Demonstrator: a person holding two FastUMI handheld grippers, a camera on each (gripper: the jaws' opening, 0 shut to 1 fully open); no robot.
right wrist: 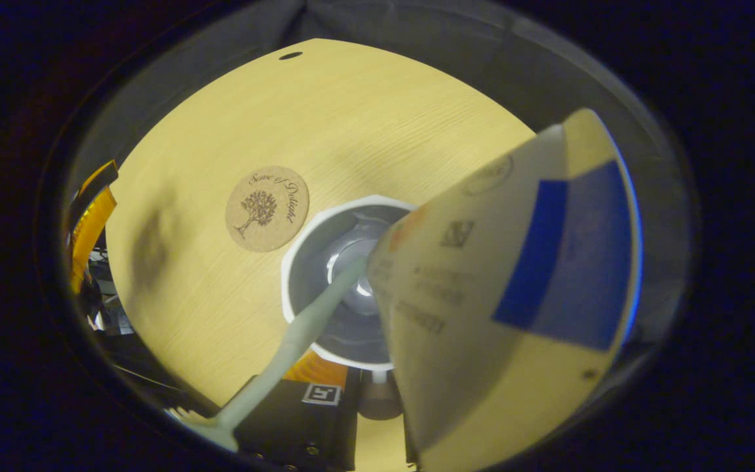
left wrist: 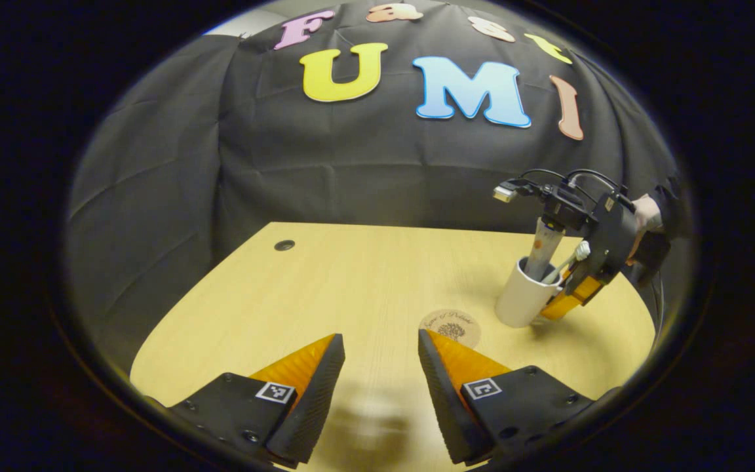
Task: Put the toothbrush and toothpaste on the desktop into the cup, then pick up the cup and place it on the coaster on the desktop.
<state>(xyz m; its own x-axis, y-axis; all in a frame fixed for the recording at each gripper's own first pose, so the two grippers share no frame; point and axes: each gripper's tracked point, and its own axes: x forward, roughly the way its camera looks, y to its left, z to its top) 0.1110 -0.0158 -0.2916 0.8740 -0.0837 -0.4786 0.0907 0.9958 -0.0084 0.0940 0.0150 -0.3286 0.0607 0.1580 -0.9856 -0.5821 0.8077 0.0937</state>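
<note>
White cup [left wrist: 520, 300] at right of frame holds toothbrush [left wrist: 571, 259] and toothpaste [left wrist: 541, 252]; left gripper [left wrist: 381, 354] wide open, empty; right gripper's [left wrist: 571, 298] grip cannot be told

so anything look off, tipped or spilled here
Nothing spilled or damaged. The cup stands upright on the desktop with the toothpaste and toothbrush leaning inside it. It sits beside the coaster, not on it. The right gripper is at the cup; the left gripper is open and holds nothing.

The toothbrush [left wrist: 573, 260] and toothpaste [left wrist: 541, 250] are stood in the cup [left wrist: 520, 296], which is set on the surface [left wrist: 351, 288] just beside the coaster [left wrist: 451, 326].
</note>
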